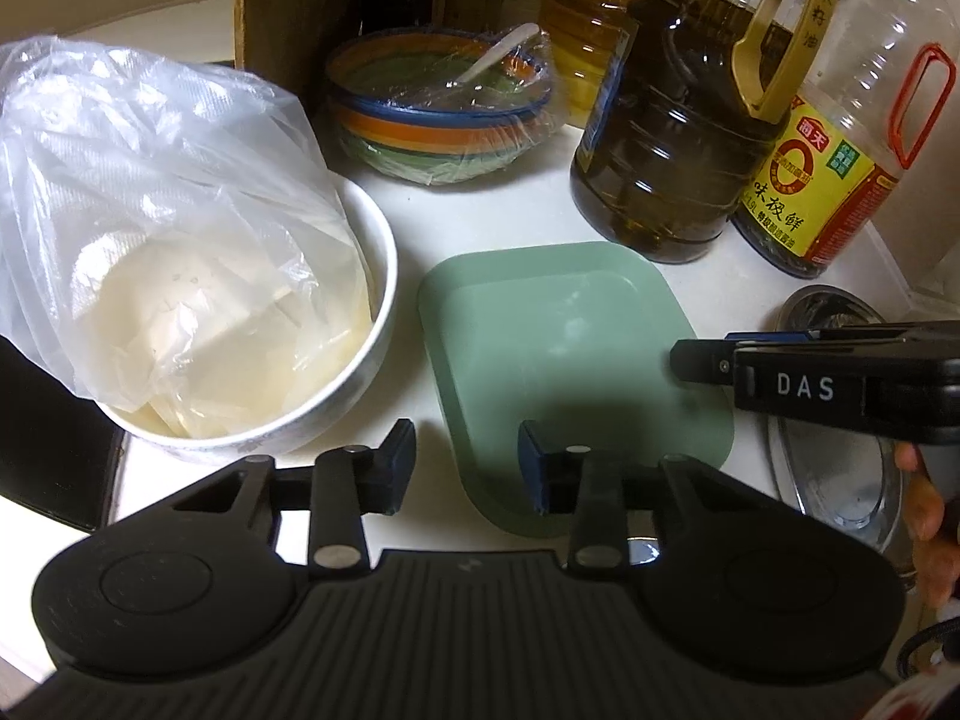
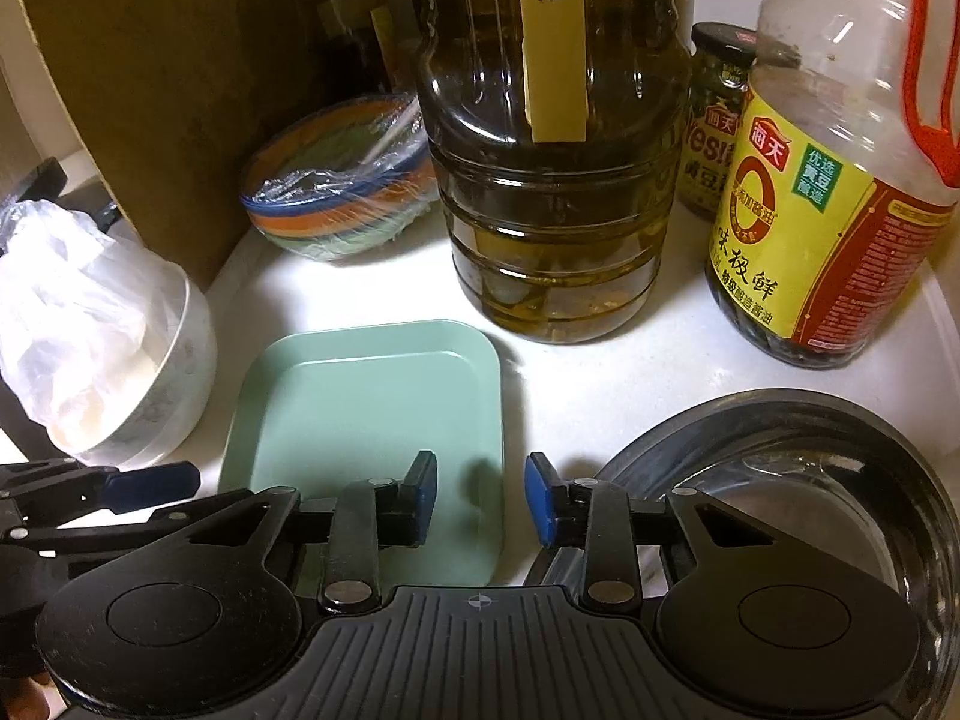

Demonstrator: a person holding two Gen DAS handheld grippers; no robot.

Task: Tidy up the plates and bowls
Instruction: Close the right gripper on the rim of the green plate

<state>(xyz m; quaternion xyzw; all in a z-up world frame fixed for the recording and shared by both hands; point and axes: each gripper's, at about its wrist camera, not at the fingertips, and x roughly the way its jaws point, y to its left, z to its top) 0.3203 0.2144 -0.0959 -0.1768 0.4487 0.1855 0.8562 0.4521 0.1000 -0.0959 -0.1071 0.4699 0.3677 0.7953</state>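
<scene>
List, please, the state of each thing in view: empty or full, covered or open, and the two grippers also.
green square plate: empty, flat on the counter.
white bowl: holds a plastic bag with white food.
striped bowl: covered with cling film, spoon inside.
steel bowl: empty, upright.
large oil bottle: partly full.
soy sauce bottle: nearly empty.
left gripper: open, holds nothing.
right gripper: open, holds nothing.

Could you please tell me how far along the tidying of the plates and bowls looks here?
Nothing looks stacked yet. Both the left gripper and right gripper are open and empty by the green plate. The white bowl, striped bowl and steel bowl sit apart.
</scene>
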